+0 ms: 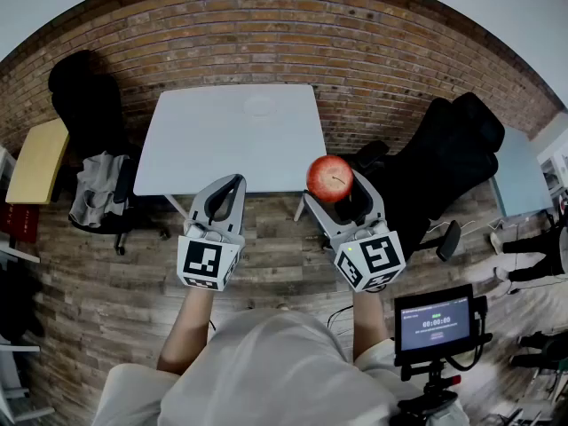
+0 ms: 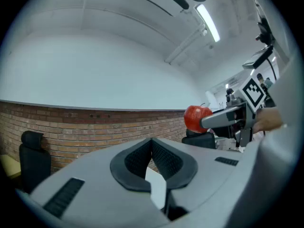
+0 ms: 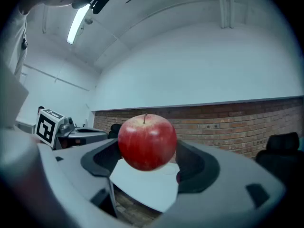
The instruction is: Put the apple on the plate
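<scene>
Red apple (image 3: 147,142), stem up, is clamped between the wide-spread jaws of the right tongs (image 1: 339,195), level in mid-air! The left tongs (image 2: 152,141) sit alongside, jaws together, empty. Ahead of both tips runs the near edge of the white table (image 1: 231,162), with a pale plate (image 1: 259,105) toward its far side. A black chair (image 1: 453,162) crowds the right tongs' outer side. Behind them is a monitor (image 1: 435,322), its digits too small to read.

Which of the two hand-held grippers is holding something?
The right hand-held gripper, clamped on the round red apple; the left hand-held gripper is shut and empty.
</scene>
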